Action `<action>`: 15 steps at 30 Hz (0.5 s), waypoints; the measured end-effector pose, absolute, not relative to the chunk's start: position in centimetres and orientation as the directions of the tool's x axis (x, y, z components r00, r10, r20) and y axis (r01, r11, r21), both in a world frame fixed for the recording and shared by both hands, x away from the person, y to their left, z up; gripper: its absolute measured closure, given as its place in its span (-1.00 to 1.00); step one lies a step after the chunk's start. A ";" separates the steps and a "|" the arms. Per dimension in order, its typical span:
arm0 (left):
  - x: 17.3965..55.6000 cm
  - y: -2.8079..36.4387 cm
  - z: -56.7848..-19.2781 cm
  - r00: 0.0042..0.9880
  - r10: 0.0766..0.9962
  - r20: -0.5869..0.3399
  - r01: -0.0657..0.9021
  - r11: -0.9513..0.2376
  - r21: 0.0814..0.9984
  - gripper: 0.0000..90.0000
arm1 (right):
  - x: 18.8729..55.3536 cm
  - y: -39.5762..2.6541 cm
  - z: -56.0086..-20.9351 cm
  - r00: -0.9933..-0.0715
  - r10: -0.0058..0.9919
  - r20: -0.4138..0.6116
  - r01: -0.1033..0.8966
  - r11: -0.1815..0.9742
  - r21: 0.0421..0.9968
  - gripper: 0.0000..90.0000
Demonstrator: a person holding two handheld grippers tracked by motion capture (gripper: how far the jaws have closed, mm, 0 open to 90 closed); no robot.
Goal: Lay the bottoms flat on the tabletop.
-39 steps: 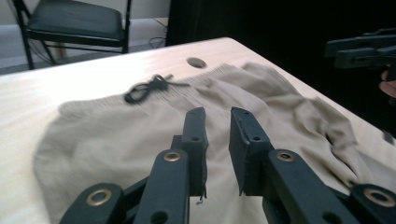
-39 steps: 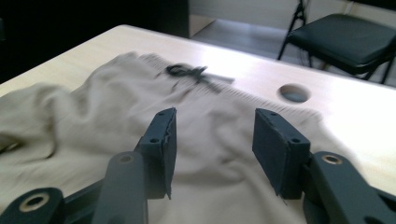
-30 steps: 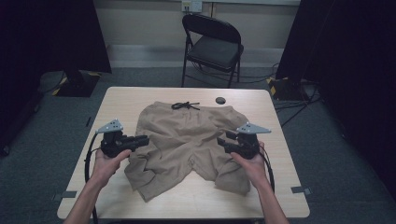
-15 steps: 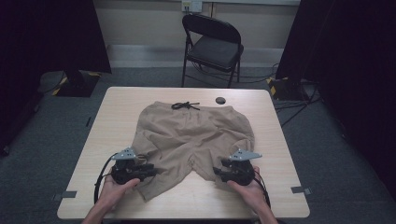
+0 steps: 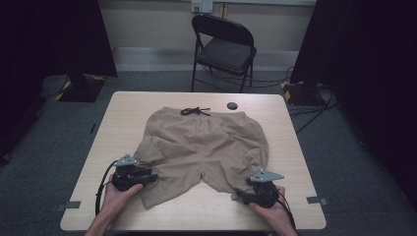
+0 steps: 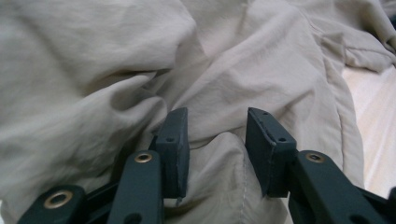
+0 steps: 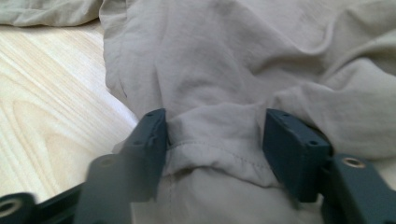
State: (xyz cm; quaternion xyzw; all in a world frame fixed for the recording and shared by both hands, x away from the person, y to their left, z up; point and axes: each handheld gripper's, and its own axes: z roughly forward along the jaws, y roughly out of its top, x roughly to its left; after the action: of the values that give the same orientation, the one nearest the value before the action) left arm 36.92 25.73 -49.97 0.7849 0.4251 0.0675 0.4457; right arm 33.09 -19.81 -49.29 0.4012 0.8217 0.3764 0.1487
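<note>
Pale wood worktop filled the frame's middle, with khaki shorts spread flat across it. At lower left, the left claw had just been opening, hem fabric between its parted jaws; at lower right, the right claw likewise, unclenched around the other hem.

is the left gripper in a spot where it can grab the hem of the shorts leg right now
Probably yes. The left gripper sits over the near leg of the tan shorts, jaws having just been opening, with a fold of fabric and a seam between the pads. Nothing else lies in the way on the table.
</note>
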 end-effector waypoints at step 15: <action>37.1 26.1 -50.1 0.622 0.720 -0.307 0.619 -0.212 0.756 0.32 | 35.4 -17.9 -44.4 -0.721 0.663 0.199 0.466 0.252 0.848 0.92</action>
State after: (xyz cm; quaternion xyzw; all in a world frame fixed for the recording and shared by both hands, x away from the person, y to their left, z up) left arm 37.05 26.07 -50.15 0.7766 0.4310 0.0554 0.4562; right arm 35.45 -17.87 -44.36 0.3596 0.7850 0.4944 0.0997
